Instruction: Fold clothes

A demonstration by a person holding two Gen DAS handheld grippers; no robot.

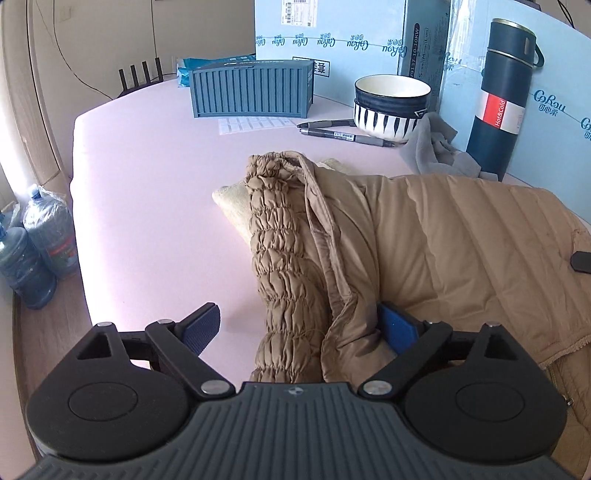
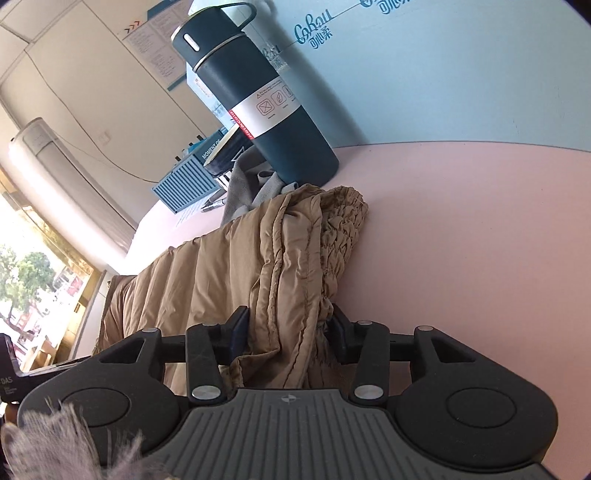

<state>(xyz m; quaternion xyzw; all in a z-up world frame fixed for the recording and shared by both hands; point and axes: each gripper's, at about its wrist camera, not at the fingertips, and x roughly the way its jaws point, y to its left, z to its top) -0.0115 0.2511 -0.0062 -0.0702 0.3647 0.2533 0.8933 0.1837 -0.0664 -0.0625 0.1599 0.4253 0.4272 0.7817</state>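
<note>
A tan quilted jacket (image 1: 443, 236) lies on the pink table (image 1: 147, 184), its ruched cuffed sleeve (image 1: 273, 236) laid forward over a cream lining. My left gripper (image 1: 299, 325) is open, its blue pads (image 1: 201, 326) wide apart on either side of the sleeve end and a jacket fold. In the right wrist view the jacket (image 2: 207, 280) lies bunched with its gathered edge (image 2: 340, 221) on the right. My right gripper (image 2: 286, 328) is closed on a thick fold of the jacket.
A dark flask (image 1: 502, 96) (image 2: 258, 99), a striped bowl (image 1: 391, 103), two pens (image 1: 343, 133), a grey cloth (image 1: 439, 151) and a blue container box (image 1: 251, 88) stand at the table's back, before pale blue cartons (image 1: 351, 33). Water jugs (image 1: 33, 243) sit on the floor left.
</note>
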